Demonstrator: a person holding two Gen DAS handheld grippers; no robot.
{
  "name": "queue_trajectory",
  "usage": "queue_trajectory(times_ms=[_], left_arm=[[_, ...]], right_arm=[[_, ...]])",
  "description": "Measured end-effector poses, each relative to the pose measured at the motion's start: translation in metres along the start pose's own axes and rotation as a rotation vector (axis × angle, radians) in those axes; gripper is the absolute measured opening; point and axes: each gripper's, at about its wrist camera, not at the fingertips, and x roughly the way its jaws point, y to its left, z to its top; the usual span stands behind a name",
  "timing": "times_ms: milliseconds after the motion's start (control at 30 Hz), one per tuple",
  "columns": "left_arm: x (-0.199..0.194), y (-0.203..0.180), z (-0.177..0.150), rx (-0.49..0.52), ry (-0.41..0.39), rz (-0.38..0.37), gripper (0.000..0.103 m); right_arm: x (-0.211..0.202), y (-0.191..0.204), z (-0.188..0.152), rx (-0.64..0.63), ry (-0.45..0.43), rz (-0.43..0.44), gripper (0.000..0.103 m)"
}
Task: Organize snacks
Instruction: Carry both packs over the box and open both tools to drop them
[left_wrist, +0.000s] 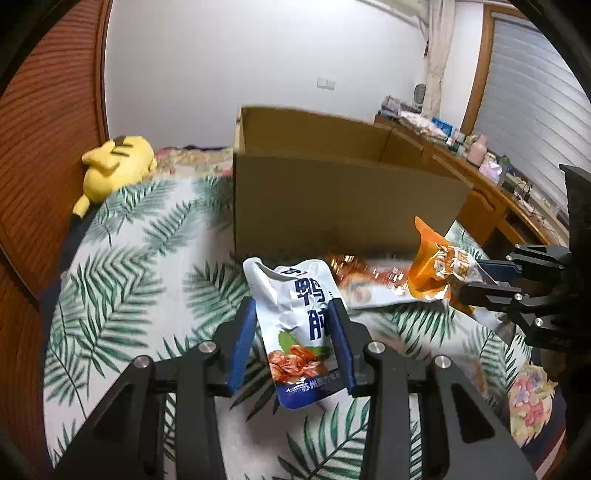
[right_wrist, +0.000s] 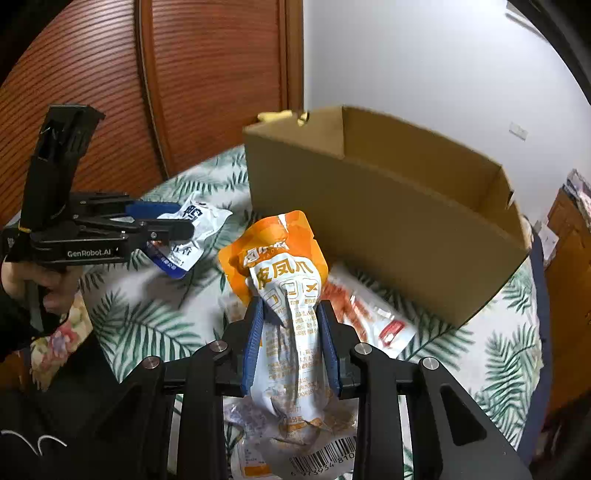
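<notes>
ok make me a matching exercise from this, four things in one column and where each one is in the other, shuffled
Things:
1. blue and white pouch
2. orange pouch
3. yellow plush toy
4. cardboard box

Places:
A. stands open on the leaf-print bedspread
B. held in the right gripper
C. lies by the wooden panel
D. held in the left gripper

Pairs: 1-D, 2-B, 3-C, 4-A
</notes>
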Motion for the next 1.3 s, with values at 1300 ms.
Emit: queue_trajectory(times_ms=[1300], left_arm=[[0.064, -0.018, 0.198, 0.134, -0.12, -0.066, 0.039]], right_arm=[[0.005, -0.098, 0.144, -0.004, -0.109, -0.165, 0.031]])
